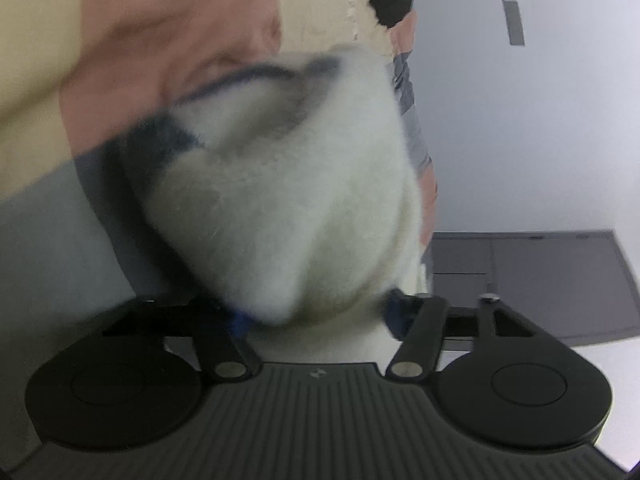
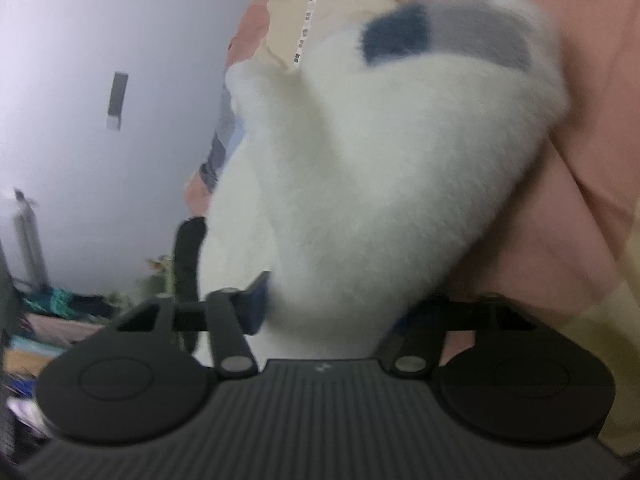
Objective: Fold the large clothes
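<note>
Left tool: closest to my lens, its blue pads sit against either side of a bunched fold of the fluffy white garment, so I read it as clamped on that fabric; blur softens the contact on one side.
Right tool: likewise closed around a thick wad of the same garment, one blue-padded finger pressed into the fleece, the other buried under it.
Garment: held up off any surface, filling the middle of both views, rising away from each tool in a rounded mound.
Garment markings: a dark navy patch next to a grey band lies at the end of the garment farthest from the right tool; in the left view a navy patch and a dark edge line show on it too.
Behind the garment: a peach, cream and grey patterned cloth, touching or just behind the fleece; I cannot tell which.
Beyond that cloth: a pale wall with a small grey fixture.
Below the wall, left view: a dark grey panelled unit.
Far side, right view: blurred clutter low beside the tool.
</note>
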`<state>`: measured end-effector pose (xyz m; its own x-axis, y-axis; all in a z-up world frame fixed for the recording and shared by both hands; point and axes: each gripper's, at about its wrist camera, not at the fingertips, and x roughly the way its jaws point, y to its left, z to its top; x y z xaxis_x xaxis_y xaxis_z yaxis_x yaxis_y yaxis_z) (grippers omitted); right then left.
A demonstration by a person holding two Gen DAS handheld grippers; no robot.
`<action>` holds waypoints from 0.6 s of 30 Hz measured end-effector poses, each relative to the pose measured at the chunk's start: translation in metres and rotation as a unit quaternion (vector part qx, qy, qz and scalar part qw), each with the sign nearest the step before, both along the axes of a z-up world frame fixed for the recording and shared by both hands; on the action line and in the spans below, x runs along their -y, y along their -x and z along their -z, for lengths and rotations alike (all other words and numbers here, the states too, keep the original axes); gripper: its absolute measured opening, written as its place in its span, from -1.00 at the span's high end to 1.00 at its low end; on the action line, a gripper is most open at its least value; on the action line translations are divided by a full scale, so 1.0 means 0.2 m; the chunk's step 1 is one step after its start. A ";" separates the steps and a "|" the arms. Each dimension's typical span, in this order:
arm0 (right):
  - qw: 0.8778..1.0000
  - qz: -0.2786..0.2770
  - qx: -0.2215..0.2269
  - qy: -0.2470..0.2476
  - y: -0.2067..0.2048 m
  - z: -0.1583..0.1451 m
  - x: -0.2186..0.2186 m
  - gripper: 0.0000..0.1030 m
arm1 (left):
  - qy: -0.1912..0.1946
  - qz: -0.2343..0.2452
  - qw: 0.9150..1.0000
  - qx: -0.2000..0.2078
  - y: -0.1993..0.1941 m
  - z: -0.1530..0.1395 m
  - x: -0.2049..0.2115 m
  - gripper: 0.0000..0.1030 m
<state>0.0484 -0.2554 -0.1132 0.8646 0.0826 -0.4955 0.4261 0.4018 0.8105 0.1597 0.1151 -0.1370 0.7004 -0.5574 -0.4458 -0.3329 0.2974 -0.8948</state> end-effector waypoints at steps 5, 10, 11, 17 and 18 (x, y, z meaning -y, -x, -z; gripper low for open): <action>0.995 -0.025 0.003 0.092 -0.01 -0.10 -0.06 0.31 | -0.043 -0.002 0.999 0.025 0.07 -0.10 0.02 0.16; 0.989 -0.029 0.026 0.139 0.09 -0.19 -0.09 0.34 | -0.079 0.011 0.994 0.073 0.18 -0.29 0.03 0.21; 0.988 -0.033 0.032 0.147 0.11 -0.23 -0.10 0.34 | -0.086 0.014 0.993 0.083 0.21 -0.33 0.04 0.21; 0.982 -0.058 0.052 0.171 0.30 -0.42 -0.15 0.34 | -0.131 0.043 0.982 0.126 0.46 -0.58 0.05 0.20; 0.982 -0.065 0.053 0.171 0.35 -0.45 -0.15 0.34 | -0.139 0.046 0.981 0.130 0.50 -0.61 0.05 0.20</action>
<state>-0.0211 -0.2246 -0.0235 0.9060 0.0395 -0.4214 0.2741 0.7040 0.6552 0.0603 0.1045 -0.0142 0.7635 -0.5052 -0.4023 -0.0647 0.5599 -0.8260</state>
